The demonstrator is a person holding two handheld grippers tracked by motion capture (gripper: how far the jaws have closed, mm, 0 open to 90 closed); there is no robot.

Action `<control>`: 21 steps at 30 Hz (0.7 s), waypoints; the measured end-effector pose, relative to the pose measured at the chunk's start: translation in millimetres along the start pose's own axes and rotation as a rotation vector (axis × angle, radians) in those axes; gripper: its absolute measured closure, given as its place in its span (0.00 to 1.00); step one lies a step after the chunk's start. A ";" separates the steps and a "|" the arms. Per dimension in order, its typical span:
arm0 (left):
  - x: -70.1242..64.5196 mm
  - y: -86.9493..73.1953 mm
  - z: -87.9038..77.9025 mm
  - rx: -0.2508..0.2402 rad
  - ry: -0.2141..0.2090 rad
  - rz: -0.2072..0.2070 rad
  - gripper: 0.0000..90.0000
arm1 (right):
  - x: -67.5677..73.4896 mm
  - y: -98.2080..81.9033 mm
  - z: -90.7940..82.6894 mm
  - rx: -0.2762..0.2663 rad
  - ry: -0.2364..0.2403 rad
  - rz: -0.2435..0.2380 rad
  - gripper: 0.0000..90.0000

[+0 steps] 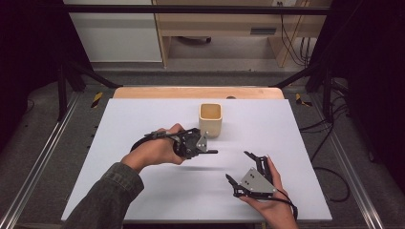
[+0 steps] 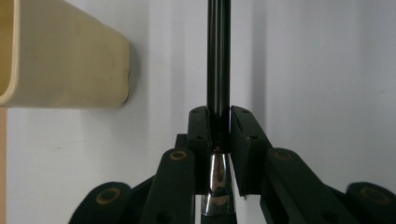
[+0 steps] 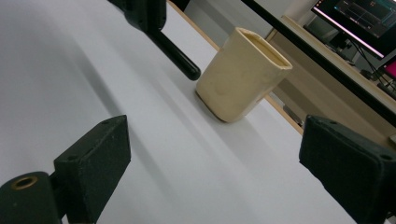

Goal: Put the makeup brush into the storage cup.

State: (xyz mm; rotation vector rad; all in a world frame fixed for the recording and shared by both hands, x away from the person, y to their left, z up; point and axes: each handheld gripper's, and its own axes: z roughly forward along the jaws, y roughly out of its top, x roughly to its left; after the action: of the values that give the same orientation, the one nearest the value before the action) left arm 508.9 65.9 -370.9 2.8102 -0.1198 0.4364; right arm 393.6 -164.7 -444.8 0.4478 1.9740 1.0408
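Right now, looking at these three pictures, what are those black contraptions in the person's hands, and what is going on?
They are hand-held grippers, each with two black jaws and its own small camera. One picture looks down from above the white table; the other two look along each gripper's jaws. On the table stands a cream cup. The left gripper is shut on a slim black pen with a silvery band, which sticks out level, close beside the cup. The right gripper is open with nothing between its jaws, nearer the person's edge of the table and turned toward the cup and pen.
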 end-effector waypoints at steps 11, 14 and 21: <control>7.3 -3.6 -3.9 0.001 0.016 -0.036 0.87 | 12.5 10.0 10.1 0.030 -0.044 -0.129 0.12; 8.2 -3.3 -4.8 -0.002 0.020 -0.042 0.87 | 13.0 12.0 11.4 0.038 -0.066 -0.147 0.12; 10.0 6.2 -7.4 -0.011 0.030 -0.037 0.87 | 15.0 16.6 16.6 0.041 -0.111 -0.213 0.13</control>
State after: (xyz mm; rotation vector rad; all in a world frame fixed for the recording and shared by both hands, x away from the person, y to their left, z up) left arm 515.5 61.9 -359.3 2.7893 -0.0635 0.4672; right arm 397.1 -137.0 -444.2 0.3028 1.9005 0.8257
